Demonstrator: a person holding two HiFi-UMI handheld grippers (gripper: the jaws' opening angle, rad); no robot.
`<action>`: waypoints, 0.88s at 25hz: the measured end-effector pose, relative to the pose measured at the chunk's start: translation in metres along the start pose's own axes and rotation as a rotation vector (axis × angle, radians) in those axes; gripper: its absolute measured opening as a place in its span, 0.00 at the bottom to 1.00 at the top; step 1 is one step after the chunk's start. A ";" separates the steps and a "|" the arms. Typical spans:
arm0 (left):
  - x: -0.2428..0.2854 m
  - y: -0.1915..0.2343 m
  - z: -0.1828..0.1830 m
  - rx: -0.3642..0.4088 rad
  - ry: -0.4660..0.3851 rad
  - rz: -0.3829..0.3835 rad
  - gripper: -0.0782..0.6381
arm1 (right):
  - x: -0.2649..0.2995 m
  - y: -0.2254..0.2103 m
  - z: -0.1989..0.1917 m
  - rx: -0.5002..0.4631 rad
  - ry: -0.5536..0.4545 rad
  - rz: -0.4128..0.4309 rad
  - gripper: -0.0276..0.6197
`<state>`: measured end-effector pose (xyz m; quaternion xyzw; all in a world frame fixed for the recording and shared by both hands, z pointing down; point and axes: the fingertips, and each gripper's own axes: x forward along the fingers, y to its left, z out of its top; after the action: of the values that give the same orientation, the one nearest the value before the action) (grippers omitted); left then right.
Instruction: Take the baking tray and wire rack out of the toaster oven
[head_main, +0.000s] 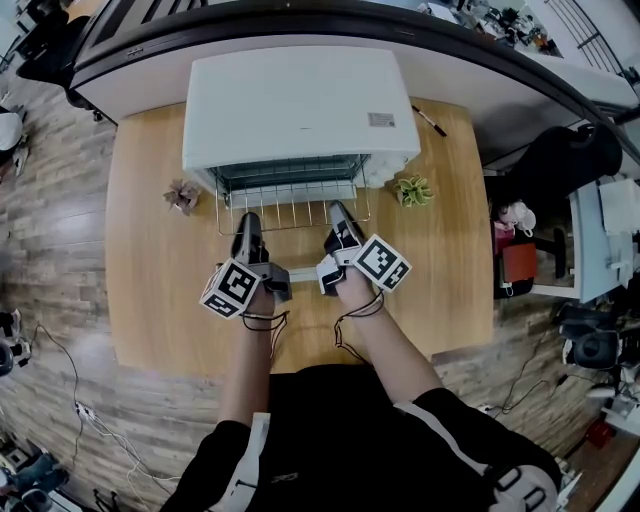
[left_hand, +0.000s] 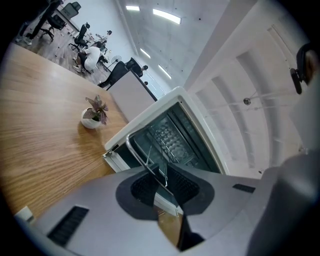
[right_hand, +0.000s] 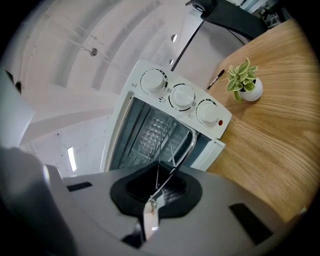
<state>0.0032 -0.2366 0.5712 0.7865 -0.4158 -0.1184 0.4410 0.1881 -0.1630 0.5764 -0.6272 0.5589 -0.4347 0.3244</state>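
A white toaster oven (head_main: 295, 100) stands at the back of the wooden table (head_main: 150, 280) with its door folded down. The wire rack (head_main: 295, 205) sticks partway out of the opening. My left gripper (head_main: 247, 230) is shut on the left part of the rack's front rod (left_hand: 145, 160). My right gripper (head_main: 340, 222) is shut on the right part of that rod (right_hand: 187, 147). A dark tray with an embossed metal surface (left_hand: 170, 137) shows inside the oven beneath the rack. In the gripper views the left gripper (left_hand: 162, 182) and right gripper (right_hand: 157, 187) each pinch the thin wire.
A small potted plant (head_main: 182, 195) stands left of the oven and a green one (head_main: 413, 190) to its right. A pen (head_main: 430, 120) lies at the back right. The door's white handle (head_main: 300, 272) lies between my hands. Three knobs (right_hand: 182, 96) line the oven's right side.
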 end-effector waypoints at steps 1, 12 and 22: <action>-0.003 0.000 -0.001 -0.001 0.000 0.000 0.19 | -0.003 0.000 -0.001 -0.002 0.000 0.001 0.06; -0.040 -0.003 -0.013 0.010 0.012 -0.010 0.19 | -0.039 0.002 -0.019 -0.021 -0.003 0.001 0.06; -0.079 -0.001 -0.026 0.041 0.040 -0.026 0.19 | -0.075 -0.002 -0.044 -0.011 -0.009 -0.008 0.06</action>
<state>-0.0311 -0.1614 0.5712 0.8029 -0.3989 -0.1001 0.4315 0.1497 -0.0852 0.5827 -0.6329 0.5574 -0.4302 0.3219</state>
